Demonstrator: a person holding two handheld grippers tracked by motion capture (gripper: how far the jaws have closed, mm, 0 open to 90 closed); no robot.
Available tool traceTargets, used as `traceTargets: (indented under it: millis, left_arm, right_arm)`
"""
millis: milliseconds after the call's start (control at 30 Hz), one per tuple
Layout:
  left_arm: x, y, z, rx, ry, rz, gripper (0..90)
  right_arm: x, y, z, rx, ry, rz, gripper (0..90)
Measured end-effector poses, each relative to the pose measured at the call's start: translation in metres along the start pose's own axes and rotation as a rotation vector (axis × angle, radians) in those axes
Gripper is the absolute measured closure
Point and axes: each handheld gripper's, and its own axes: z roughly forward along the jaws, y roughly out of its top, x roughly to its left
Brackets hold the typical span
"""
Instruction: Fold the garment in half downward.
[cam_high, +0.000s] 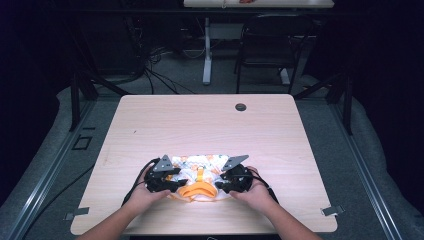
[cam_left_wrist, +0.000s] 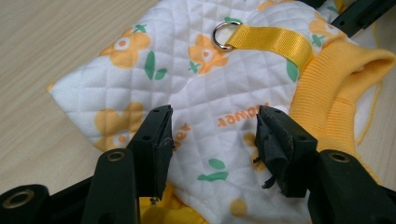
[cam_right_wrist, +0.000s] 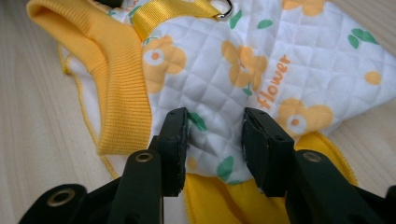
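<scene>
At the near edge of the table (cam_high: 150, 115), two forearms are seen coming in from the bottom of the high view, each hand wrapped around a gripper. The left gripper (cam_left_wrist: 215, 135) is held over the near left part of a small quilted garment (cam_left_wrist: 196, 88), its jaws standing apart with white padded cloth lying between them; the pads are not seen pressing on the fabric. The right gripper (cam_right_wrist: 215, 135) is set at the garment's near right part, its jaws partly closed around a raised fold of the quilting (whether the pads actually pinch it cannot be told for certain).

The garment lies flat on the table between the two hands, close to the near edge and roughly centred. It is white, printed with orange flowers and green leaves, and is edged with a yellow ribbed collar (cam_right_wrist: 112, 79). Farther along its back, a yellow webbing strap (cam_left_wrist: 275, 42) is stitched on, ending in a metal ring (cam_left_wrist: 224, 35). Beyond the table, a dark chair (cam_high: 270, 45) is seen.
</scene>
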Motion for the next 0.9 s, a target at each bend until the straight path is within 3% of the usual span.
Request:
traceTargets:
  millis: [600, 900]
  left_arm:
    - [0.021, 0.02, 0.021, 0.018, 0.015, -0.021, 47.7]
    - [0.032, 0.031, 0.034, 0.014, 0.052, -0.018, 48.0]
  right_arm:
    - [-0.021, 0.009, 0.003, 0.017, -0.025, 0.04, 60.0]
    - [-0.037, 0.012, 0.007, -0.009, -0.044, 0.074, 60.0]
